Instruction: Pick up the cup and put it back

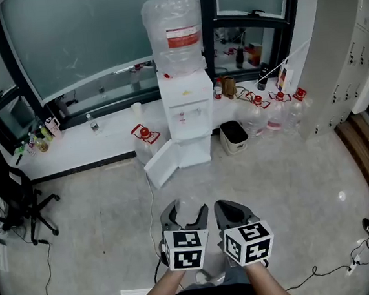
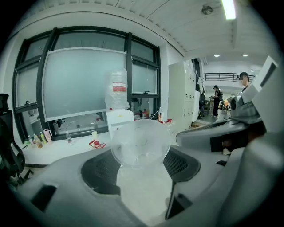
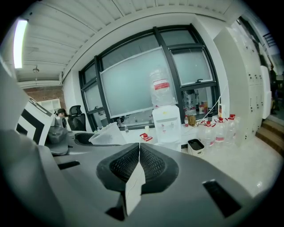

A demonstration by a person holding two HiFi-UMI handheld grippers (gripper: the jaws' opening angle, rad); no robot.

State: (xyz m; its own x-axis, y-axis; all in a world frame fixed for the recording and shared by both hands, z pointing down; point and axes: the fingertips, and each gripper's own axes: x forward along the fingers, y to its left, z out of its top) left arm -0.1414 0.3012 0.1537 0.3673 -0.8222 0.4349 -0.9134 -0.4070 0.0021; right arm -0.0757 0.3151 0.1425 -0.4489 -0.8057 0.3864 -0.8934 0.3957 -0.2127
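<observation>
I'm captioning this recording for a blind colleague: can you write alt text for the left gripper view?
A clear plastic cup is clamped between the jaws of the left gripper, close to the camera. Behind it, a white water dispenser with a bottle on top stands before a large window.

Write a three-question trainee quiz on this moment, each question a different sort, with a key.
1. True or false: the right gripper has its jaws together with nothing between them.
2. What is between the jaws of the left gripper? A: a clear cup. B: a capped bottle. C: nothing.
3. Fill in: in the head view, the bin stands on the floor to the ____ of the water dispenser.

Key: 1 true; 2 A; 3 right.
</observation>
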